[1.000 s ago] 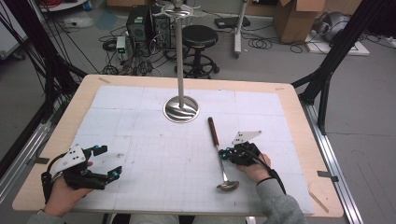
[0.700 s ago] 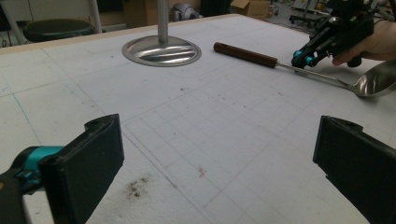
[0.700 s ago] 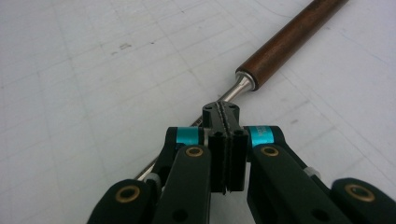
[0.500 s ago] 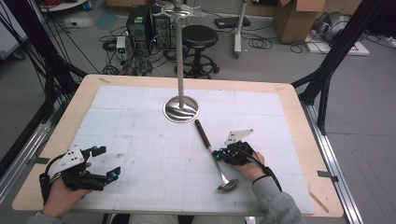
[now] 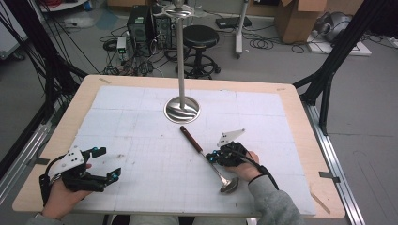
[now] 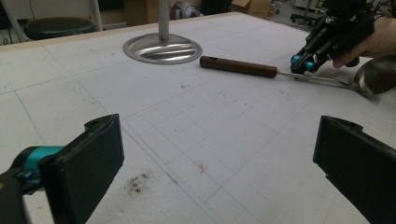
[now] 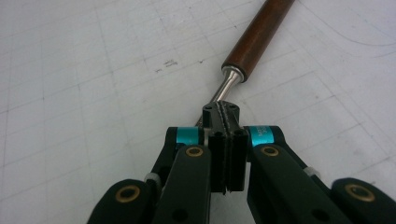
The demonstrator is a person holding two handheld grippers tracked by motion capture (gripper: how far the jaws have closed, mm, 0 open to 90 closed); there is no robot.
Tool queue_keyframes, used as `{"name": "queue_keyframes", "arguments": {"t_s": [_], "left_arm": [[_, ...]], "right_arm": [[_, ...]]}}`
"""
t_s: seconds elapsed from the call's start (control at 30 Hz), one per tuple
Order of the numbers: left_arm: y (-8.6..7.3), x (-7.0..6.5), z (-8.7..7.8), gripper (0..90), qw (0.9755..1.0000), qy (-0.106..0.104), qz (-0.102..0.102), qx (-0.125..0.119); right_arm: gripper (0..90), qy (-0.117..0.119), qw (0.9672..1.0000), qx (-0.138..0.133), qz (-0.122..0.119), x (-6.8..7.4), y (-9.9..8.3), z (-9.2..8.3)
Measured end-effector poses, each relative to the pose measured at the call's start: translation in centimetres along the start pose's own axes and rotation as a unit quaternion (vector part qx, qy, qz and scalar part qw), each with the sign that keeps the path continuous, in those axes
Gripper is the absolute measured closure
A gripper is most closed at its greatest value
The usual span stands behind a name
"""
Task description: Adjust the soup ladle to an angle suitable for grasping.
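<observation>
White gridded mat (image 5: pixel 141 122) on a lab table. Right gripper (image 5: pixel 212 157) pinches the ladle's (image 5: pixel 206 157) thin steel shank: stiff, slick, bowl-heavy, likely to swivel; the wooden handle (image 7: pixel 257 39) offers better purchase. Left gripper (image 5: pixel 110 163) rests wide, empty.

A ladle (image 5: pixel 206 156) with a dark brown wooden handle, thin steel shaft and round steel bowl is lying flat and slantwise on the white counter (image 5: pixel 141 140), handle pointing away, bowl nearest the person.

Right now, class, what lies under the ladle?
The white gridded mat lies under the ladle. The right gripper, jaws shut on its metal shaft, covers a stretch of shaft and mat.
</observation>
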State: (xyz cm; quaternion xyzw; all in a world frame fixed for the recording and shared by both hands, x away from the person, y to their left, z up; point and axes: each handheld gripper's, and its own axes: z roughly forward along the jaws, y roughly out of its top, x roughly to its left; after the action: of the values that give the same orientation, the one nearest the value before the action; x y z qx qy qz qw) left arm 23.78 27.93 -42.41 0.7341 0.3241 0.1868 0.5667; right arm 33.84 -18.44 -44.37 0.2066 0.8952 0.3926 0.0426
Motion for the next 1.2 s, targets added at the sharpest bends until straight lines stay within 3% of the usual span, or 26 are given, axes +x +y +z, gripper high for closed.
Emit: {"name": "queue_keyframes", "arguments": {"t_s": [0.17, 0.57, 1.2], "left_arm": [[0.0, 0.0, 0.0, 2.4, 1.0, -0.001, 0.0, -0.001], [-0.1, 0.0, -0.1, 2.4, 1.0, 0.001, -0.001, 0.001], [-0.2, 0.0, -0.4, 2.4, 1.0, 0.005, -0.003, 0.002]], "right_arm": [[90.0, 0.01, 0.9999, 0.005, 0.004, 0.1, 0.2, 0.1], [90.0, 0.03, 0.9987, 0.024, -0.034, 0.9, 1.3, 0.9], [90.0, 0.083, 0.9933, 0.044, -0.067, 2.1, 2.3, 1.8]]}}
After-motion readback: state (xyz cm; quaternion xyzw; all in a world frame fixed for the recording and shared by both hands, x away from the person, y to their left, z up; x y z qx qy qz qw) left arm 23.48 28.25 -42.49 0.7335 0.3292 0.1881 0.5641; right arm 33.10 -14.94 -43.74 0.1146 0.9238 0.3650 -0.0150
